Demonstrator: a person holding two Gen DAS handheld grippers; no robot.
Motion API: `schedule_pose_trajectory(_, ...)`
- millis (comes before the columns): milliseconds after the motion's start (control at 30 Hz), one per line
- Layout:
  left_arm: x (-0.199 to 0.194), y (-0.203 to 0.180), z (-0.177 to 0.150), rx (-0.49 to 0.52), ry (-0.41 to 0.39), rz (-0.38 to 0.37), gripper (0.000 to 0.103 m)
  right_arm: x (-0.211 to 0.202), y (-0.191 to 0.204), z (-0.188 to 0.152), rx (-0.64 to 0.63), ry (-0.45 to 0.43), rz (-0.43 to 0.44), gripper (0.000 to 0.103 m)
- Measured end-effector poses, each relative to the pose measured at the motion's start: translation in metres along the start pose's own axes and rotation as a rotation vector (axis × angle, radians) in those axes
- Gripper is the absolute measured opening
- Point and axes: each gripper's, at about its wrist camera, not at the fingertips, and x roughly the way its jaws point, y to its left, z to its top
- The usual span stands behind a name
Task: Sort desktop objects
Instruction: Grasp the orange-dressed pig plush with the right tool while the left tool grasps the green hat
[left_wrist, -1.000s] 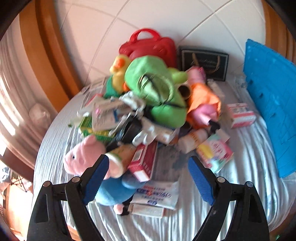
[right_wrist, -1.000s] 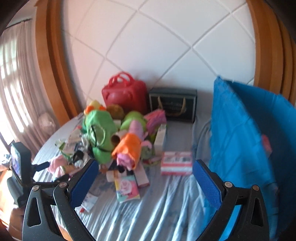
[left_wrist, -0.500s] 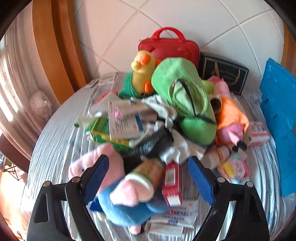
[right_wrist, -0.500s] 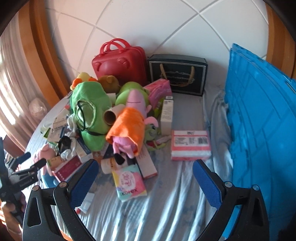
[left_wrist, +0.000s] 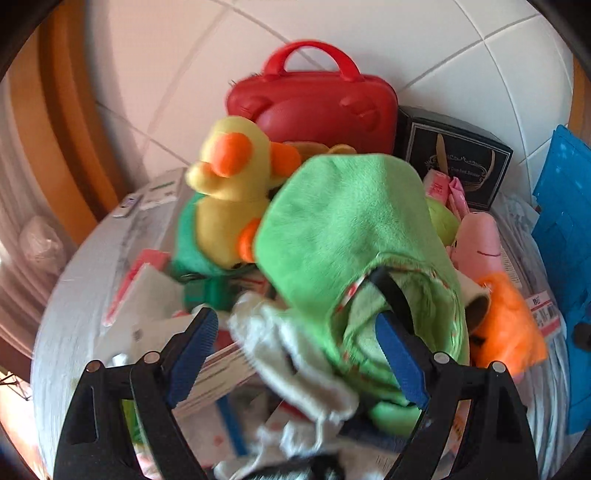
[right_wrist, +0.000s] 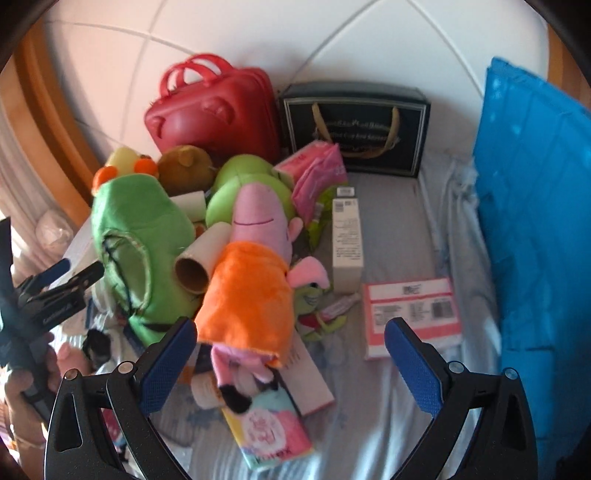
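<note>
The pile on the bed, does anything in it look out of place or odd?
Yes. A bare cardboard tube sits wedged between the green plush and the orange-dressed pig doll, looking like rubbish among toys and boxed goods.

White padded wall (right_wrist: 258, 33) behind, crossed by diagonal seams. Orange-brown wooden frame (left_wrist: 70, 122) curving up on left, another strip at far right (right_wrist: 554, 55). Pale curtain (left_wrist: 14, 206) at far left edge, sunlit. Surface covered in wrinkled light blue-grey sheet (right_wrist: 391, 229). Warm daylight from left, pinkish cast on wall. Motion blur in left wrist view.
</note>
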Motion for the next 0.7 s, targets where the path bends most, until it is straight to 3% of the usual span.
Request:
schedule_pose_trajectory(100, 0.026, -0.011, 0.008, 0.013, 0.032, -0.027, 0.087, 0.029, -0.003, 0.008, 0.023, 0.058, -0.003, 0.103)
schedule_pose_trajectory(133, 0.033, -0.016, 0.008, 0.027, 0.035, -0.04, 0.082, 0.039, -0.003, 0.011, 0.029, 0.077, 0.001, 0.103)
schedule_pose_trajectory(167, 0.037, -0.02, 0.009, 0.038, 0.036, -0.053, 0.058, 0.047, -0.003, 0.012, 0.03, 0.092, 0.004, 0.103)
schedule_pose_trajectory(200, 0.04, -0.025, 0.009, 0.058, 0.037, -0.04, 0.046, 0.053, -0.003, 0.014, 0.029, 0.104, 0.006, 0.103)
schedule_pose_trajectory(300, 0.035, -0.029, 0.012, 0.073, 0.011, -0.023, 0.023, 0.073, 0.0, 0.016, 0.037, 0.142, 0.042, 0.103)
schedule_pose_trajectory(367, 0.024, -0.023, 0.014, 0.034, -0.01, -0.049, 0.022, 0.083, 0.002, 0.019, 0.054, 0.16, 0.087, 0.103)
schedule_pose_trajectory(600, -0.024, -0.017, 0.019, 0.015, -0.125, -0.024, 0.016, 0.12, 0.016, 0.018, 0.04, 0.224, 0.115, 0.101)
schedule_pose_trajectory(633, -0.03, -0.018, 0.02, 0.014, -0.139, -0.013, 0.016, 0.126, 0.016, 0.015, 0.045, 0.248, 0.14, 0.083)
schedule_pose_trajectory(700, -0.04, -0.019, 0.02, 0.017, -0.161, 0.006, 0.016, 0.127, 0.018, 0.008, 0.043, 0.268, 0.176, 0.073)
